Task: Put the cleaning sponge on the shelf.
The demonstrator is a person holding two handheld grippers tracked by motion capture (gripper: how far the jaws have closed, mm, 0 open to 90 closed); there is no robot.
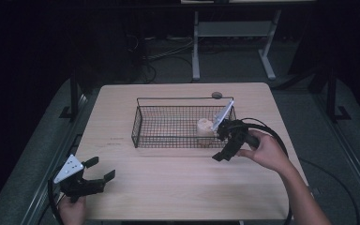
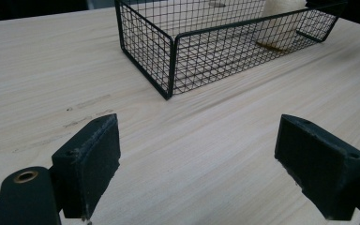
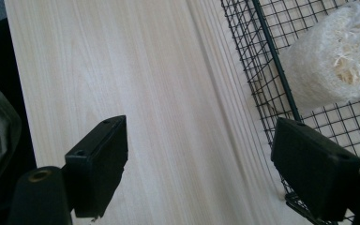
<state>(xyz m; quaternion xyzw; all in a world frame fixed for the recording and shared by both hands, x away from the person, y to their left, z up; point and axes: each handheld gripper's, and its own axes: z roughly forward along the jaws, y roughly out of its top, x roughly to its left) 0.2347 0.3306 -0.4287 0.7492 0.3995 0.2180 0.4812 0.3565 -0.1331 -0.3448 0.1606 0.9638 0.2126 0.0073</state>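
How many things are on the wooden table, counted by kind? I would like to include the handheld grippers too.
Black wire mesh basket: 1
Pale fibrous loofah sponge, inside the basket: 1
Small round grey disc on the table behind the basket: 1
Black two-jaw grippers, left gripper and right gripper, both with jaws open: 2
Total: 5

Left gripper [image 1: 95, 170] and right gripper [image 1: 223, 143] both gape wide, holding nothing

Fibrous rough loofah [image 3: 337, 61], black wire basket [image 1: 143, 123], matt wood table [image 1: 178, 173]
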